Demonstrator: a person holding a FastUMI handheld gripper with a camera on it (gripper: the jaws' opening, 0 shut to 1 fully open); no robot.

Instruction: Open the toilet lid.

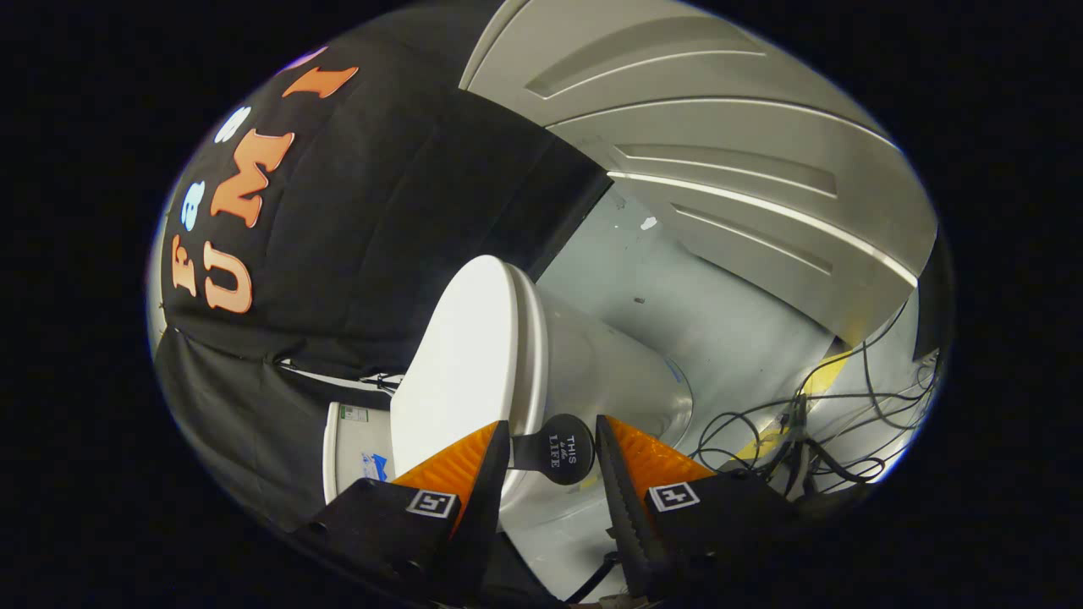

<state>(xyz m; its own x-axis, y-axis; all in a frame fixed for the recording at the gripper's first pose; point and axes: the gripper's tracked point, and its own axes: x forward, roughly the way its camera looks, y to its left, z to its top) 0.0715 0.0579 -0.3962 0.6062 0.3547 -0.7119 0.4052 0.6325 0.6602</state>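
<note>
Your target is the lid [461,364], one broad white plate lying closed on the toilet [609,364], just ahead of your fingers. The view is rolled, so the toilet appears tipped on its side. At the lid's front edge sits one round black tab [565,448], a lifter handle on a short black arm that reaches back to the lid's rim. That tab lies right between the fingers of your gripper [552,452].

The jaws are spread, with a gap on each side of the tab, and neither finger touches it as far as I can tell.

To do this step well, ease forward a little so the tab sits deeper between the fingers, then close squarely on its flat faces, not on the thin arm. Once you hold it, swing it in an arc about the hinge at the back of the lid; a straight pull would likely slip the fingers off. Keep your wrist turning with the lid as it rises.

Counting outward: one toilet, one lid, one tab, two fingers. One white tank [355,448] stands behind the lid, against the black cloth wall [398,211]. Beyond the bowl lies pale floor [719,321], and further off a tangle of black cables [829,423], too many and too knotted to count. A grey panelled door [719,144] stands beyond the floor.
</note>
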